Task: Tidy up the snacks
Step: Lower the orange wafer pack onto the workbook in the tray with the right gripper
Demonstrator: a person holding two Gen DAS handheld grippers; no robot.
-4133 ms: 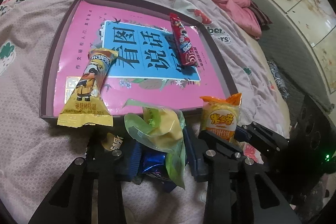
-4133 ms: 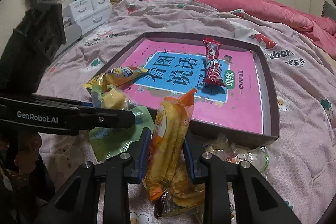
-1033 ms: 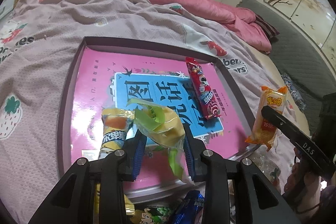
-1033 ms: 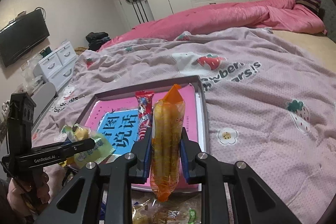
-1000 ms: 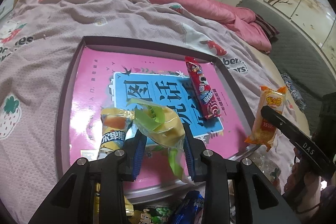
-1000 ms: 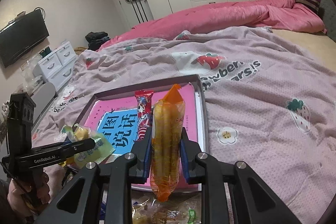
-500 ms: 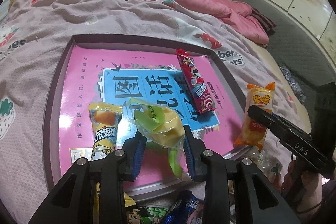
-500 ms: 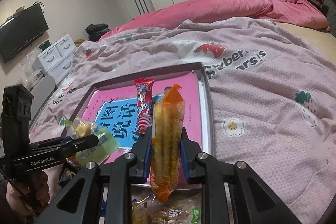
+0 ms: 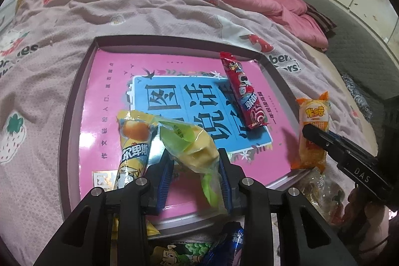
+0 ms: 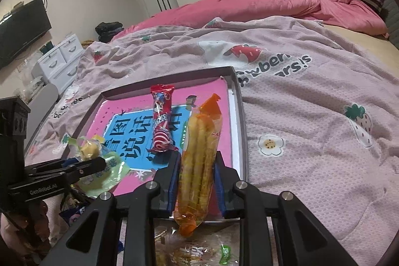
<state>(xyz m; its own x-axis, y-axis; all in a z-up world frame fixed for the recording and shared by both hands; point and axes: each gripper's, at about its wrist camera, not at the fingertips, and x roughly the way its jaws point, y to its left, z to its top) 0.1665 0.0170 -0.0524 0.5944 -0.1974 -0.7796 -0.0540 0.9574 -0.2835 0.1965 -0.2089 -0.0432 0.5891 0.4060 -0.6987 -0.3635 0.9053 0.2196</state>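
A shallow box tray [image 9: 74, 91] [image 10: 238, 101] with a pink and blue book cover as its floor lies on the bed. My left gripper [image 9: 195, 161] is shut on a green and yellow snack packet [image 9: 192, 143] [image 10: 99, 158] over the tray's near edge. Over the tray's near right corner, my right gripper [image 10: 197, 163] is shut on an orange packet of stick biscuits [image 10: 200, 161] [image 9: 313, 131], held upright. A red snack bar [image 9: 243, 94] [image 10: 162, 124] lies inside the tray. A yellow cartoon packet [image 9: 132, 146] lies at the tray's near left.
Several loose snack packets [image 9: 179, 251] [image 10: 199, 251] lie on the strawberry-print bedspread [image 10: 311, 129] in front of the tray. A pink quilt [image 10: 261, 4] is bunched at the far side. White drawers [image 10: 62, 59] and wardrobes stand beyond the bed.
Both grippers came up from the loose pile with their packets and now hang over the tray. In the last second the right gripper tipped slightly toward the tray; the left one barely shifted.
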